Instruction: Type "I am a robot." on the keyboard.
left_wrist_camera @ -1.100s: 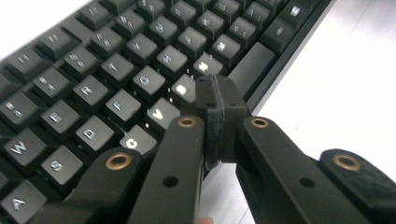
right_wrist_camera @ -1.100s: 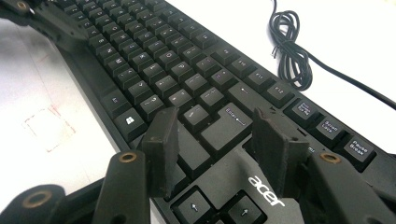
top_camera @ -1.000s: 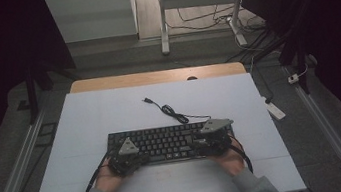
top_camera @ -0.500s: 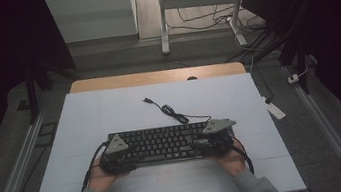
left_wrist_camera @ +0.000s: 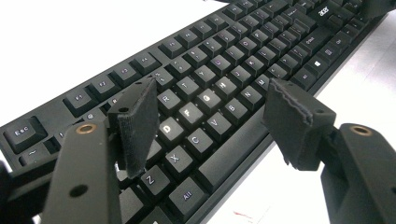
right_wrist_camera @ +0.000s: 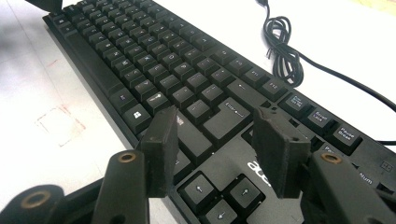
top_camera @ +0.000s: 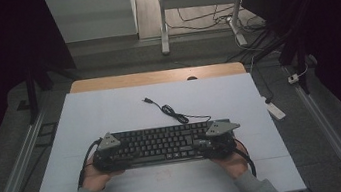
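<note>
While the black keyboard [top_camera: 160,145] lay flat near the front edge of the white tabletop [top_camera: 110,109], the left tongs [left_wrist_camera: 210,116], having just been opening, and the right tongs [right_wrist_camera: 217,140] hovered released over its two ends, gripping nothing.

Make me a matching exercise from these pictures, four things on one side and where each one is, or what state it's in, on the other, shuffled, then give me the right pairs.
Things:
1. keyboard
2. plug
3. left tool
4. right tool

Places or states:
A. over the arrow keys, jaws apart
B. flat on the white table, between the two tools
C. over the D, F and C keys, jaws apart, nothing gripped
D. at the cable's far end, beyond the keyboard

Pairs: 1-B, 2-D, 3-C, 4-A
</note>
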### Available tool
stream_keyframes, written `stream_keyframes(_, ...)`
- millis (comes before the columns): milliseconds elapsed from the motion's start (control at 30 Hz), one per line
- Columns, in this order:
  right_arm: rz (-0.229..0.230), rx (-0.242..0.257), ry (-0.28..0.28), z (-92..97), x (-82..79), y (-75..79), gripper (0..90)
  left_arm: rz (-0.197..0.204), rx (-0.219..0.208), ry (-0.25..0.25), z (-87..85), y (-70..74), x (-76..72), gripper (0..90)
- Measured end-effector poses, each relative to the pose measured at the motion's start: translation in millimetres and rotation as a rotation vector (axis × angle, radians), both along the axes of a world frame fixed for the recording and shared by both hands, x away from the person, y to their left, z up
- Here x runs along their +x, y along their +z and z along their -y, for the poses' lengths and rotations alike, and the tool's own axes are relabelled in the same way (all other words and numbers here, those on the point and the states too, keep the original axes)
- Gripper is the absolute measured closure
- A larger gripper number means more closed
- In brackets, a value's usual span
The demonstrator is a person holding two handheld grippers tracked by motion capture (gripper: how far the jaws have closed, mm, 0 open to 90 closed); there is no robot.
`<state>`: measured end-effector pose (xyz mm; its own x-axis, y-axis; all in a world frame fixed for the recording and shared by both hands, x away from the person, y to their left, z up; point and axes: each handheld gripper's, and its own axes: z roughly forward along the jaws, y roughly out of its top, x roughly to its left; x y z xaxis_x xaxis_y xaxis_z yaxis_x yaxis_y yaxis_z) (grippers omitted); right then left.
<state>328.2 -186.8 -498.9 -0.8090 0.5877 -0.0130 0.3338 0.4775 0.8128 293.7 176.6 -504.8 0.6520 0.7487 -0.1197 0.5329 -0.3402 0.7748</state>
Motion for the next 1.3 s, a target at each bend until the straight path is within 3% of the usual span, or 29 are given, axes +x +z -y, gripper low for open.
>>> stream_keyframes(367,-0.005,-0.004,-0.004,0.6,0.8,-0.8,50.8,-0.02,0.01,0.003,-1.8,6.8,4.7,36.6)
stream_keyframes(633,-0.006,-0.01,-0.003,-0.2,2.1,-1.7,50.6,-0.052,0.029,0.041,-11.6,14.7,18.0,40.8)
stream_keyframes(767,-0.005,-0.008,-0.003,-0.7,2.5,-2.4,50.5,-0.049,0.036,0.062,-15.6,16.5,22.1,44.0)
stream_keyframes(867,-0.005,-0.009,-0.003,-0.6,2.6,-2.3,50.5,-0.05,0.066,0.061,-16.8,15.4,23.4,46.8)
stream_keyframes(1067,-0.006,-0.022,-0.001,-1.0,3.4,-3.2,50.4,-0.059,0.109,0.045,-19.0,11.5,24.3,58.4)
stream_keyframes(1300,-0.004,-0.024,-0.006,0.1,3.6,-3.2,49.9,-0.071,0.147,0.041,-18.9,6.4,25.1,80.4)
